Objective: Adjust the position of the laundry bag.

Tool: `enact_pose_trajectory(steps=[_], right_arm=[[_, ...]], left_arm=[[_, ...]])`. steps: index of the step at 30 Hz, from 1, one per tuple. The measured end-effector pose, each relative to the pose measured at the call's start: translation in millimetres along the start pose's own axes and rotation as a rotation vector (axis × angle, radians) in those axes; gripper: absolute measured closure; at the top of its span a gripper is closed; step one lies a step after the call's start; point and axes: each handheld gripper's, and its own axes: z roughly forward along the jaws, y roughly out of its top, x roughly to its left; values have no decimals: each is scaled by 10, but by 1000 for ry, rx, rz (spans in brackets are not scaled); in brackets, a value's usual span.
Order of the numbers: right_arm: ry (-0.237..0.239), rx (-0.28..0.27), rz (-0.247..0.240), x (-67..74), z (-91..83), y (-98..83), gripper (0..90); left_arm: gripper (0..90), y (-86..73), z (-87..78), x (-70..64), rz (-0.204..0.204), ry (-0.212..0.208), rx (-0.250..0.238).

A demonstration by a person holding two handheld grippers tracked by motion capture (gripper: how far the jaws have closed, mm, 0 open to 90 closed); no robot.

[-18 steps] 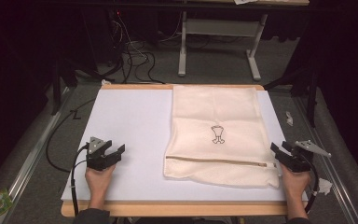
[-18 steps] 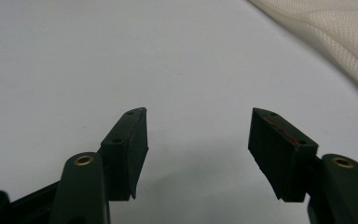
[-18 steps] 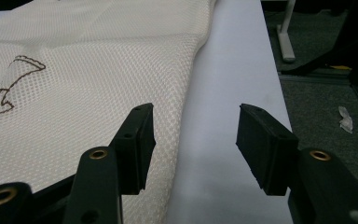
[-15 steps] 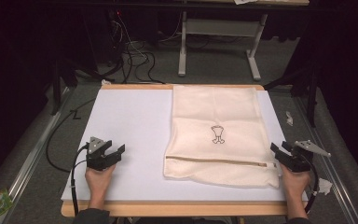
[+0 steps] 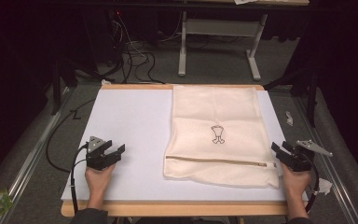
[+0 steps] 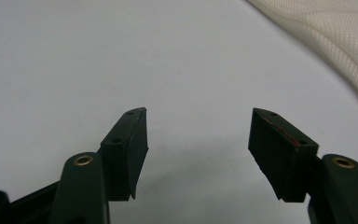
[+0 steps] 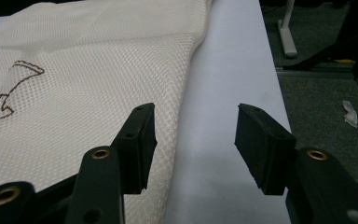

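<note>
As seen from the high view, the mesh bag (image 5: 223,130) lay on the table's (image 5: 126,121) right half, between left gripper (image 5: 116,151) and right gripper (image 5: 279,150); each gripper view showed jaws spread, empty

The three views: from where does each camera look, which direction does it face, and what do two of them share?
High view: above the near table edge, facing forward and down on the white board; both hands, left gripper and right gripper show.
Left gripper view: low on that gripper, facing across bare board; its open jaws show.
Right gripper view: on the right gripper, facing along the bag's edge; open jaws show.
Shared: the mesh bag.
</note>
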Motion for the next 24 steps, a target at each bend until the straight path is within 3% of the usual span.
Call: enact_pose_trajectory(steps=[10, 15, 24], right_arm=[[9, 11, 17, -35, -28, 25, 505], [17, 32, 18, -47, -81, 27, 502], [22, 37, 17, -43, -154, 26, 503]], left_arm=[[386, 40, 7, -66, 21, -9, 13], [376, 80, 8, -129, 9, -51, 6], [394, 184, 32, -306, 41, -107, 20]])
